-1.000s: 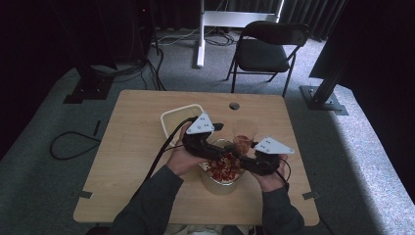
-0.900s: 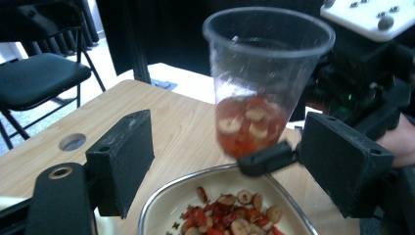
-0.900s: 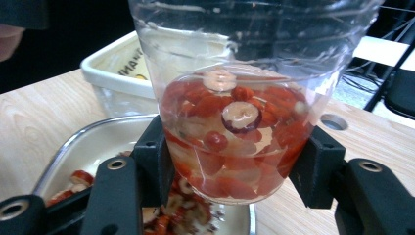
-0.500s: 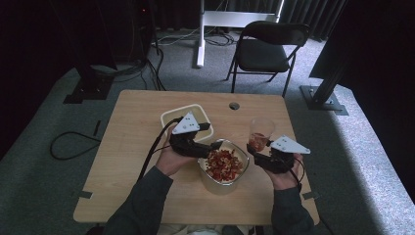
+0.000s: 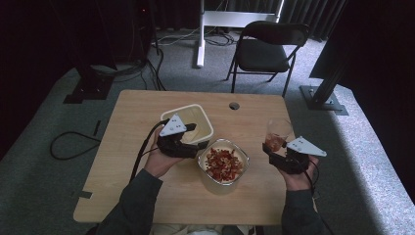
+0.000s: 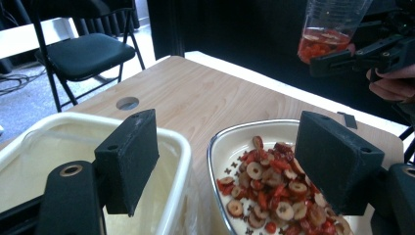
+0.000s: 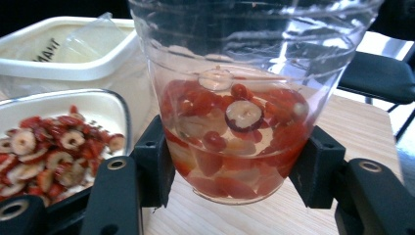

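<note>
My right gripper [image 5: 275, 148] is shut on a clear plastic cup [image 5: 278, 132] that holds red and pale dried fruit slices. It keeps the cup upright near the table's right edge. Both jaws press the cup's [image 7: 235, 122] lower wall in the right gripper view, around my right gripper [image 7: 235, 169]. A white bowl [image 5: 200, 164] heaped with the same slices sits at the table's middle front. My left gripper [image 5: 196, 142] stands open, one jaw over a cream tub [image 5: 198, 117] and the other over the bowl [image 6: 211, 152]. Nothing lies between the jaws of my left gripper [image 6: 230, 166]. The cup [image 6: 327, 29] shows far off.
The cream tub [image 6: 181, 147] stands just behind and left of the bowl, almost touching it. A cable hole [image 5: 234, 105] marks the table's far side. Beyond the table are a black chair [image 5: 269, 49] and a stand base [image 5: 323, 95]. A cable [image 5: 73, 142] loops on the floor at left.
Both grippers were close together over the bowl. The right one has swung right with the cup, and the left one has drawn back left toward the tub.
</note>
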The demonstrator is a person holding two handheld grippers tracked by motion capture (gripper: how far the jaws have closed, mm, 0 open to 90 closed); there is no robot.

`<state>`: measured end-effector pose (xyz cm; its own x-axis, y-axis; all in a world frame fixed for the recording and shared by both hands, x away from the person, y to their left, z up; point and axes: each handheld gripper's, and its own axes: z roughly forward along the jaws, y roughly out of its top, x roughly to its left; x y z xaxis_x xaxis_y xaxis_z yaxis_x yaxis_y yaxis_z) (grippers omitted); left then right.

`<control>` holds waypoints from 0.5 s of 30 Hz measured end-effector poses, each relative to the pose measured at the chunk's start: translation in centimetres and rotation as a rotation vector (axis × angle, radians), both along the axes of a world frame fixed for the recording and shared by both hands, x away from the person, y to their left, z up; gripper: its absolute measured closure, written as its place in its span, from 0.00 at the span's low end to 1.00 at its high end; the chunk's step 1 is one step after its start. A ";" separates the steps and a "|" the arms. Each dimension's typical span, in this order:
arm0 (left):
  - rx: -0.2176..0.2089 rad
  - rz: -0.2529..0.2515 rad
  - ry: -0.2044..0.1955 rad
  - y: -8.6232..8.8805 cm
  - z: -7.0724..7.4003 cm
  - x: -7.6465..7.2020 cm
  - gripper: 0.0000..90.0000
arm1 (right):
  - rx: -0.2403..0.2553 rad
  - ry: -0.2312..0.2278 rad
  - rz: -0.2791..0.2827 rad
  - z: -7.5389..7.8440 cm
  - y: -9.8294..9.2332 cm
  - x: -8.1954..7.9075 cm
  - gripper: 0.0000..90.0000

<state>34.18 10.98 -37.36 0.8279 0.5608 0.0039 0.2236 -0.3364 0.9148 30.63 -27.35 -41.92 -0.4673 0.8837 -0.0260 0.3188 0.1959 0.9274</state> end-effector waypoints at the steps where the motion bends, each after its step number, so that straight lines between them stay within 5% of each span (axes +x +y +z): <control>1: 0.001 0.004 -0.001 0.2 0.0 0.0 0.28 | -0.001 0.001 -0.005 -0.1 -0.2 0.0 0.46; 15: 0.000 0.056 0.004 3.7 -1.3 -1.2 0.28 | -0.024 0.036 -0.066 -2.4 -3.0 0.3 0.46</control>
<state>32.97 14.72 -38.65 0.7950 0.6066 0.0005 0.2462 -0.3234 0.9137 30.93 -30.31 -44.29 -0.4095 0.9118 -0.0317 0.3645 0.1954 0.9105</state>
